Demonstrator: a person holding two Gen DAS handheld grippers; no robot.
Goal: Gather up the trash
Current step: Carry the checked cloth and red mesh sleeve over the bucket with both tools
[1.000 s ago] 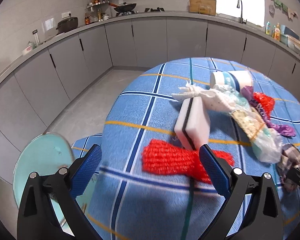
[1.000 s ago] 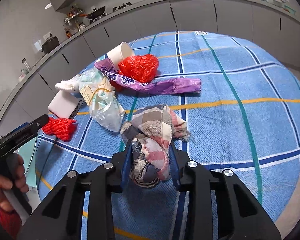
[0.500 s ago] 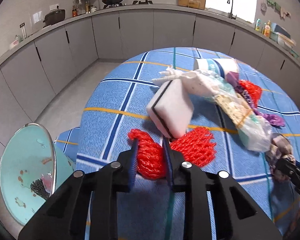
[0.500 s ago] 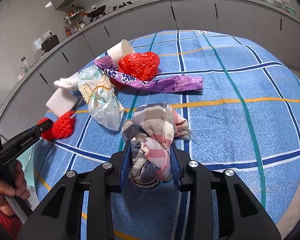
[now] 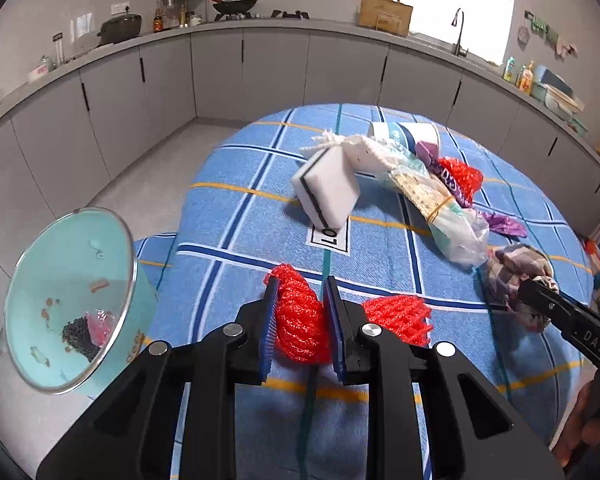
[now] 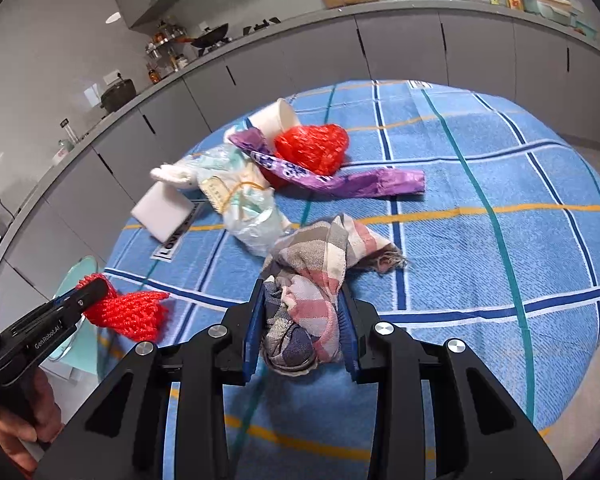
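Observation:
My left gripper (image 5: 300, 292) is shut on a red foam net (image 5: 302, 326) and holds it over the near edge of the blue checked table (image 5: 236, 216); the net also shows in the right wrist view (image 6: 130, 314). My right gripper (image 6: 302, 296) is shut on a plaid cloth (image 6: 316, 276), which rests on the table. A teal trash bin (image 5: 70, 296) stands left of the table, below the left gripper, with scraps inside.
On the table lie a white sponge (image 5: 332, 192), a clear plastic bag (image 5: 448, 216), a white glove (image 5: 364, 152), a paper cup (image 6: 278, 118), a purple wrapper (image 6: 352, 180) and a second red net (image 6: 314, 148). Grey kitchen cabinets (image 5: 260, 68) ring the room.
My left gripper shut on the red net and pulled it back toward the near table edge and the bin. My right gripper kept its hold on the cloth.

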